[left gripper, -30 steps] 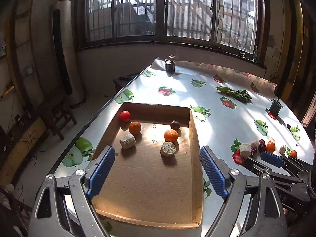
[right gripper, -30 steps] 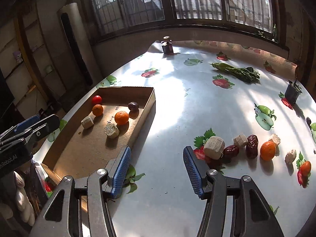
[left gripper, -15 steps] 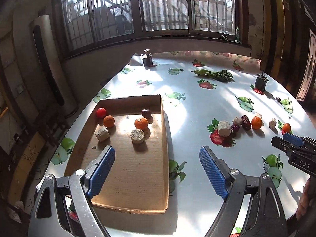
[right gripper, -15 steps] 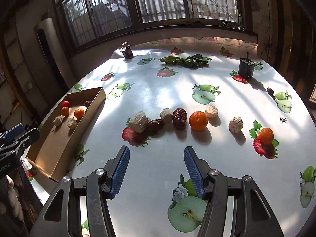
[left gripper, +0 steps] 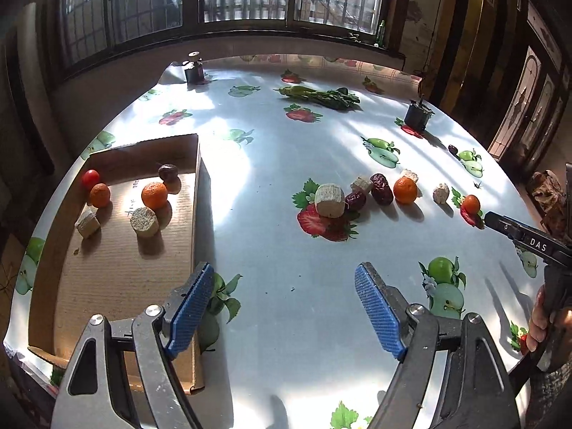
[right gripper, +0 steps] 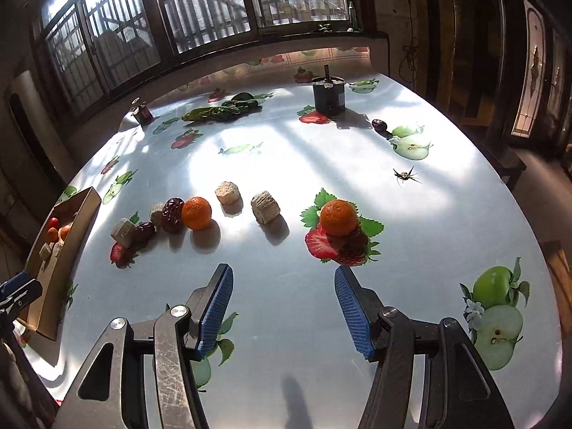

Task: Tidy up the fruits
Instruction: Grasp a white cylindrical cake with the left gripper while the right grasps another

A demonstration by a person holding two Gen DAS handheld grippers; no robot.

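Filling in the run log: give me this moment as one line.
left gripper: open, empty, by box | right gripper: open, empty, facing orange | six items in box | rest on table

In the left wrist view a cardboard tray [left gripper: 118, 275] lies on the worktop [left gripper: 286, 250] at the left of the frame. In its upper part sit a cherry tomato [left gripper: 90, 177], two small oranges [left gripper: 99, 195] and a dark fruit [left gripper: 168, 172], with two cut chunks [left gripper: 144, 221] below them. Right of centre runs a row on the worktop — a large chunk [left gripper: 330, 200], two dates [left gripper: 380, 183] touching, another orange [left gripper: 405, 190], a smaller chunk [left gripper: 441, 193] and a last orange [left gripper: 472, 204] at the right end. Behind, near the upper centre, lie leafy greens [left gripper: 320, 93] — a small pot [left gripper: 416, 114] stands to their right.
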